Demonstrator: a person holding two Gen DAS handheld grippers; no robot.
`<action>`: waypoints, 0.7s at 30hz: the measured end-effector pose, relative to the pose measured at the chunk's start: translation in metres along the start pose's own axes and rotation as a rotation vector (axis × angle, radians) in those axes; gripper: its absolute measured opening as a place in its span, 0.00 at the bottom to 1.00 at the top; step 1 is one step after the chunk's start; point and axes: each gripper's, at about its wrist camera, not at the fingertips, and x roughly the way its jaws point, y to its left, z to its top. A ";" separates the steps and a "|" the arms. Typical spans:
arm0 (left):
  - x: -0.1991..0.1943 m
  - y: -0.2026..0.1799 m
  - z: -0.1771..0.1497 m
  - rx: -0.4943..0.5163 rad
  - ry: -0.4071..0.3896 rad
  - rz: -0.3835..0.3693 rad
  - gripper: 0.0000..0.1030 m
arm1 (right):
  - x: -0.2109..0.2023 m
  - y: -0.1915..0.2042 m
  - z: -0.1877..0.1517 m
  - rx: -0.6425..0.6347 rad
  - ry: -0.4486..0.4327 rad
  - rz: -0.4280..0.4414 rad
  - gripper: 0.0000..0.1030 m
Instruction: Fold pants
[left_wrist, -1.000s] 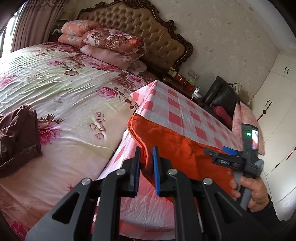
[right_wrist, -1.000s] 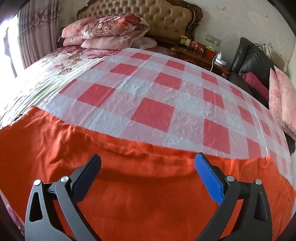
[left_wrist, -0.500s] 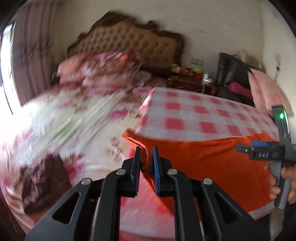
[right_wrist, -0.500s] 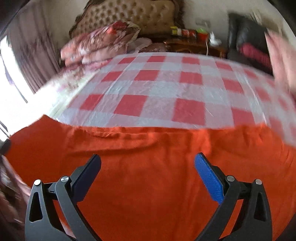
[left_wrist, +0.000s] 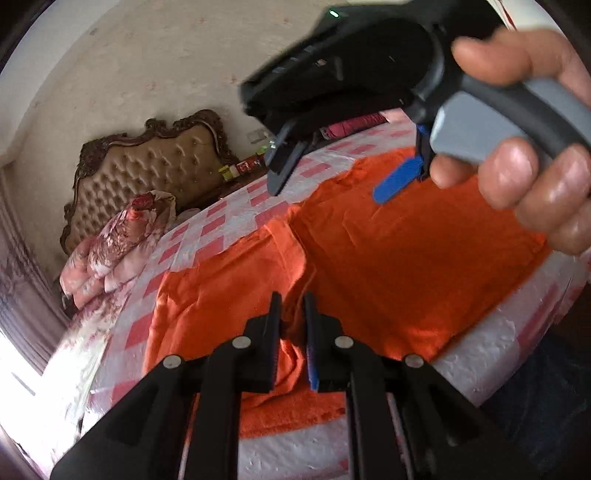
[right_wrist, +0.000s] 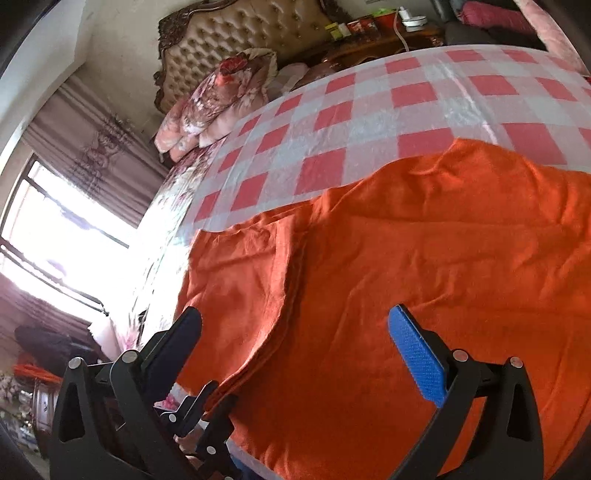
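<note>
Orange pants (left_wrist: 406, 258) lie spread on the checked table (left_wrist: 221, 236), with one layer lapped over along a diagonal seam. My left gripper (left_wrist: 291, 306) is shut on a raised fold of the pants at the near edge. In the right wrist view the pants (right_wrist: 424, 258) fill the lower half, and the left gripper (right_wrist: 199, 406) shows at the bottom left. My right gripper (right_wrist: 295, 317) hovers open just above the cloth, holding nothing. A hand (left_wrist: 535, 177) holds the right gripper (left_wrist: 338, 177) close to the left camera, hiding the far right of the table.
The checked cloth (right_wrist: 369, 110) is bare beyond the pants. A floral bed with stacked pillows (right_wrist: 221, 96) and a tufted headboard (right_wrist: 240, 40) lies to the left. A nightstand with bottles (right_wrist: 369, 26) stands behind. A bright window (right_wrist: 55, 251) is at far left.
My left gripper, still shut on the pants, has swung from the table's left corner up over the tabletop. The right gripper stayed open and now sits close in front of the left camera.
</note>
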 end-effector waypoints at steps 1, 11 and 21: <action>-0.002 0.003 0.000 -0.017 -0.013 -0.002 0.12 | 0.001 0.000 0.001 0.005 0.002 0.006 0.95; -0.024 0.045 0.014 -0.124 -0.110 -0.008 0.12 | 0.013 0.011 -0.002 0.037 0.083 0.040 0.95; -0.042 0.027 0.010 -0.068 -0.147 -0.039 0.12 | 0.059 0.023 0.020 0.099 0.173 0.151 0.69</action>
